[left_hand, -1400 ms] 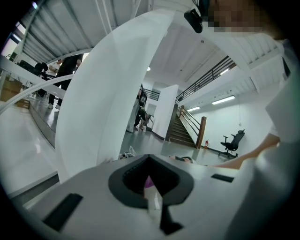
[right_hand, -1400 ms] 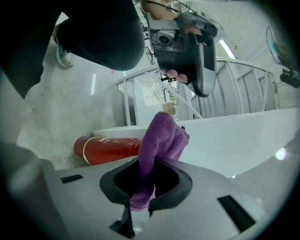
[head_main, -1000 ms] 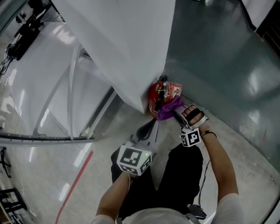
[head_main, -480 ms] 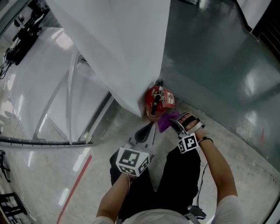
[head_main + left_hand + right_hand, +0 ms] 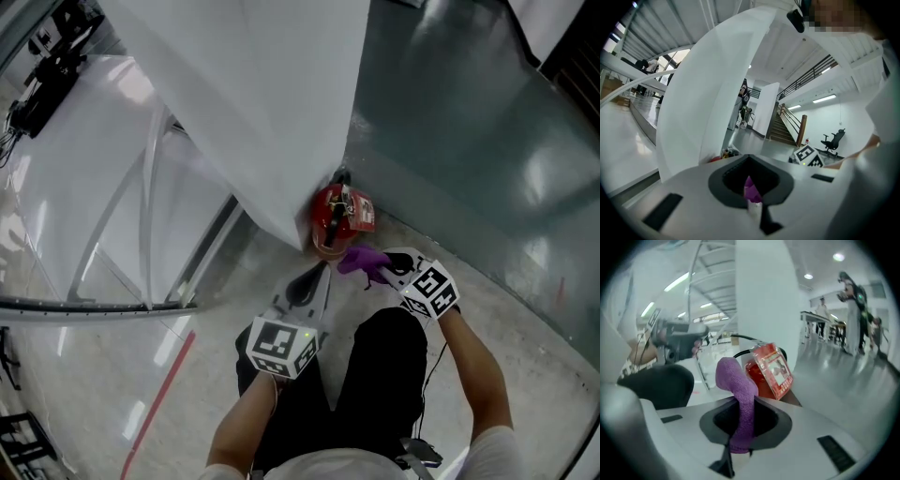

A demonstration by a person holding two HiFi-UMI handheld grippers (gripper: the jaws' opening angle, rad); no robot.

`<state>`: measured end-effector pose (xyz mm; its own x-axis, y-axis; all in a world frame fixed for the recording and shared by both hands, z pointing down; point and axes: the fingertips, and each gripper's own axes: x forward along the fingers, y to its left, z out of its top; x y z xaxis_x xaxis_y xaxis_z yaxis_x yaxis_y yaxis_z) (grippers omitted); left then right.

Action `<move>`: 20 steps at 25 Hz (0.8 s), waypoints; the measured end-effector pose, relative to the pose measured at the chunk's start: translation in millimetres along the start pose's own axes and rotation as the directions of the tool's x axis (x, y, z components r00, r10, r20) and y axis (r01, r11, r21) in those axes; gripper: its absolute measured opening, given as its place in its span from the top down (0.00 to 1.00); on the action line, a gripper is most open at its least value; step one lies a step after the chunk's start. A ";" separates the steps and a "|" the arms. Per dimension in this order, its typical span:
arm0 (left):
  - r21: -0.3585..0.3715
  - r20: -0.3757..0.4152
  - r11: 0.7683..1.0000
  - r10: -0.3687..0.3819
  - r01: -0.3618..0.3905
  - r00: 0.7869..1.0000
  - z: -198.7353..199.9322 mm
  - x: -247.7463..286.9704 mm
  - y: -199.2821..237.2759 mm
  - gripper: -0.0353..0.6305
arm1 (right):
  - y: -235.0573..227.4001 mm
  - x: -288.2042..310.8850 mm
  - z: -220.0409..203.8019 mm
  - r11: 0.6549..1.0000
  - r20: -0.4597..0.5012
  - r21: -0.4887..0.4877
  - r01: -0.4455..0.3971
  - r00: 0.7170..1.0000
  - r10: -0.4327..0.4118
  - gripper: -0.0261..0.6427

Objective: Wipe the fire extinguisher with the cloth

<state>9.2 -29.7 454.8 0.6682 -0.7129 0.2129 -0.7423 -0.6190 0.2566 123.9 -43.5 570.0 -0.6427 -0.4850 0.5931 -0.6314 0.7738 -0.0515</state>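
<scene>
White pillar (image 5: 272, 103), glossy floor (image 5: 225, 291), staircase (image 5: 790, 126) and office chair (image 5: 834, 139) beyond.

Left gripper (image 5: 753, 207): jaws together. Ahead, past tips: purple cloth (image 5: 750, 187). Ahead-left: white panel (image 5: 705, 93). Ahead-right: staircase (image 5: 788, 129), chair (image 5: 833, 139).

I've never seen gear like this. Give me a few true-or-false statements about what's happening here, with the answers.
1. The right claw is clamped on a purple cloth. True.
2. The fire extinguisher is blue. False: it is red.
3. The left claw holds the extinguisher. False: it is shut and holds nothing.
4. The extinguisher stands on the floor beside a white panel. True.
</scene>
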 end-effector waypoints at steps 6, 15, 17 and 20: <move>-0.024 -0.007 0.999 -0.031 0.031 0.999 -4.6 10.4 -3.9 0.94 | -35.9 -0.2 -30.2 0.721 0.118 0.688 -0.076 0.993 -0.008 0.88; -0.005 -0.007 0.998 -0.062 0.062 0.998 -2.1 13.0 -5.6 0.94 | -52.2 6.9 -61.1 0.602 0.112 0.798 0.023 0.976 -0.185 0.88; -0.009 -0.010 0.998 -0.061 0.061 0.998 -4.6 13.5 -3.6 0.94 | -54.3 9.2 -47.5 0.655 0.134 0.753 0.058 0.962 -0.239 0.88; -0.017 -0.016 0.998 -0.065 0.065 0.998 -8.0 13.0 -1.8 0.94 | -47.1 17.5 -22.2 0.759 0.145 0.639 0.123 0.950 -0.276 0.88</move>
<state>19.6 -35.3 464.6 0.7160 -0.6656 0.2103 -0.6961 -0.6585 0.2860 152.1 -79.4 600.7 -0.4996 -0.7333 0.4612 -0.8356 0.2675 -0.4799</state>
